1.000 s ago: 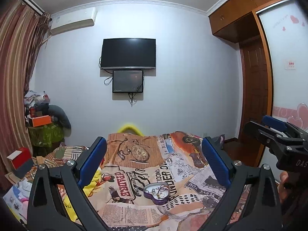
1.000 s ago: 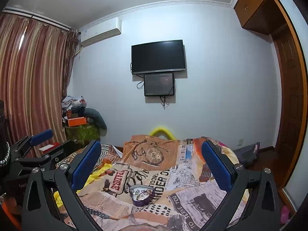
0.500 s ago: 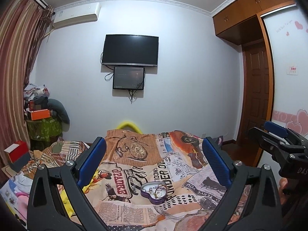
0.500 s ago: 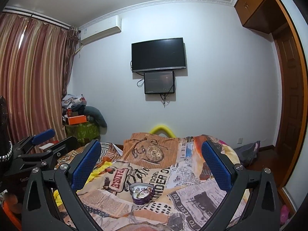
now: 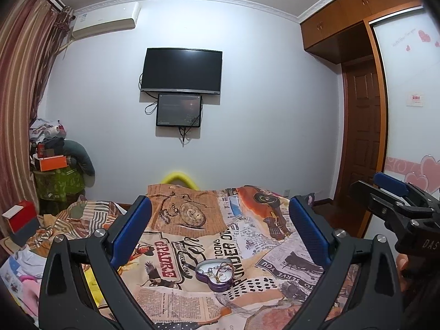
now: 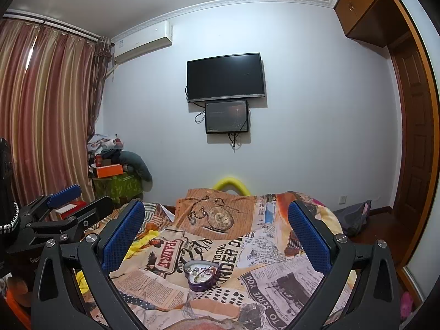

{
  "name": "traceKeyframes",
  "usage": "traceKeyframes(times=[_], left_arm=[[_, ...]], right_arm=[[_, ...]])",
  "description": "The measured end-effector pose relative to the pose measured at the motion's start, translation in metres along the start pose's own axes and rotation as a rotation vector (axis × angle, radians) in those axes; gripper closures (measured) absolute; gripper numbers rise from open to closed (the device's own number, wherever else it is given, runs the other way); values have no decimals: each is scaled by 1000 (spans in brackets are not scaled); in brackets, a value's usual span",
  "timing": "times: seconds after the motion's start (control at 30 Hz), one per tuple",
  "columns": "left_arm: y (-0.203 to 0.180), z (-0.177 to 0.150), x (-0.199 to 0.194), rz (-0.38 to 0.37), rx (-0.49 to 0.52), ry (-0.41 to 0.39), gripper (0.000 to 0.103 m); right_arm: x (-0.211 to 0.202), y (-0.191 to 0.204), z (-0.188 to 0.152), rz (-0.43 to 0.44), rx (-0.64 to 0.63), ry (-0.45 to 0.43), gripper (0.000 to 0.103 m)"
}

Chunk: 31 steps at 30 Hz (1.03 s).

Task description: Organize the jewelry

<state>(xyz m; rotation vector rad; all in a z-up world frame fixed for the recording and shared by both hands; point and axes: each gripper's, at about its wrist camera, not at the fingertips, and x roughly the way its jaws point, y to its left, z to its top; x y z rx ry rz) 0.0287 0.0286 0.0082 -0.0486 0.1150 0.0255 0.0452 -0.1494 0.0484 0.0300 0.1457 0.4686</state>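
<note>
Grippers number two: left gripper (image 5: 220, 231) and right gripper (image 6: 216, 231), fingers spread wide, empty, above the bed (image 5: 247, 236). One heart-shaped tin (image 5: 216, 275) of jewelry rests there.

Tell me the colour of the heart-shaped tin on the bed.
Purple heart-shaped tin, clearest in right wrist view.

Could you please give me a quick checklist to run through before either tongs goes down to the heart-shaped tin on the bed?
1. Left tongs open and empty: ok.
2. Right tongs open and empty: ok.
3. Heart-shaped tin uncovered, jewelry showing inside: ok.
4. Tin lying flat on the printed bedspread: cannot tell, the cloth is rumpled.
5. Pieces in the tin untangled: cannot tell, too small.
6. Path to the tin unblocked between both tongs: ok.
</note>
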Motion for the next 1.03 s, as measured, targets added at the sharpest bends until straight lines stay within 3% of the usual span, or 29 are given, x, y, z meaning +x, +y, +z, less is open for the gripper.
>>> traceKeyframes(times=[1.03], left_arm=[[-2,-4,6,-32,4,25,3]], right_arm=[[1,-3,1,-12,8,7,0]])
